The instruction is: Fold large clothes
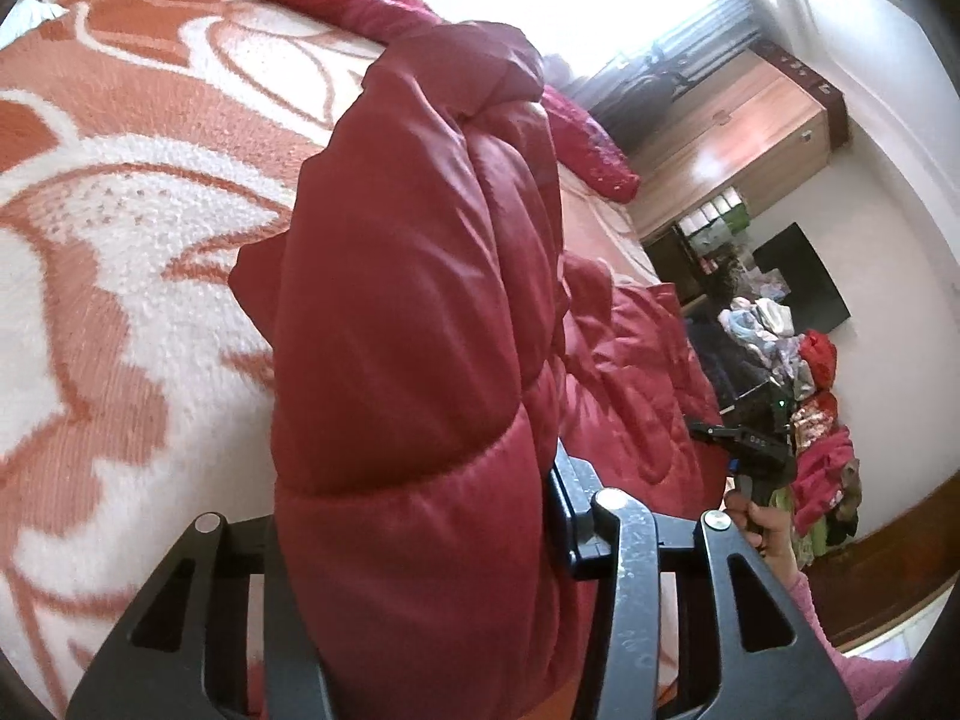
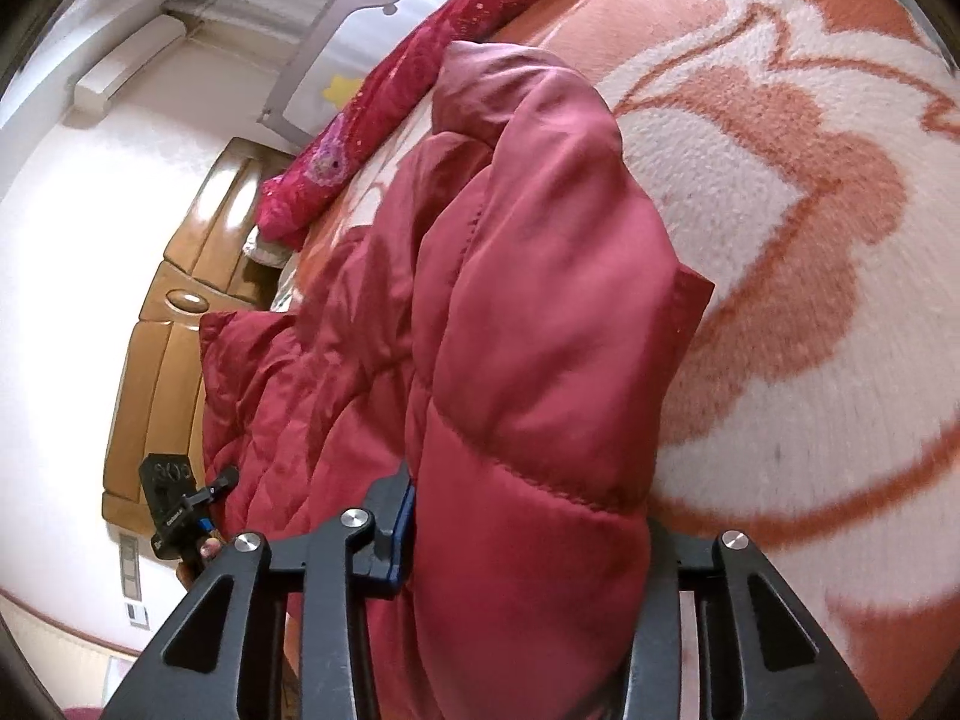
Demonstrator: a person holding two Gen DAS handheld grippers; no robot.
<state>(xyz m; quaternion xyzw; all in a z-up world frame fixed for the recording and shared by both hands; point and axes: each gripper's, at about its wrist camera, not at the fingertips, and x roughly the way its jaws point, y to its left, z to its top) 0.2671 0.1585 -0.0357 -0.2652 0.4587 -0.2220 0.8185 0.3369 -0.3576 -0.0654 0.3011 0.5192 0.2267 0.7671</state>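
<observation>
An orange-and-white floral blanket [image 1: 132, 252] covers the bed; a wooden wardrobe [image 1: 738, 144] stands beyond, clothes heaped [image 1: 810, 372] nearby.

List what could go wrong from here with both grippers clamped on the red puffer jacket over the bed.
1. The left gripper and right gripper each pinch a thick, glossy bunch of the red puffer jacket; the slick padding may squeeze out of the jaws.
2. Much of the jacket lies crumpled on the patterned blanket, so the fold may come out uneven.
3. The loose flap hanging off the held roll could tuck under wrongly.
</observation>
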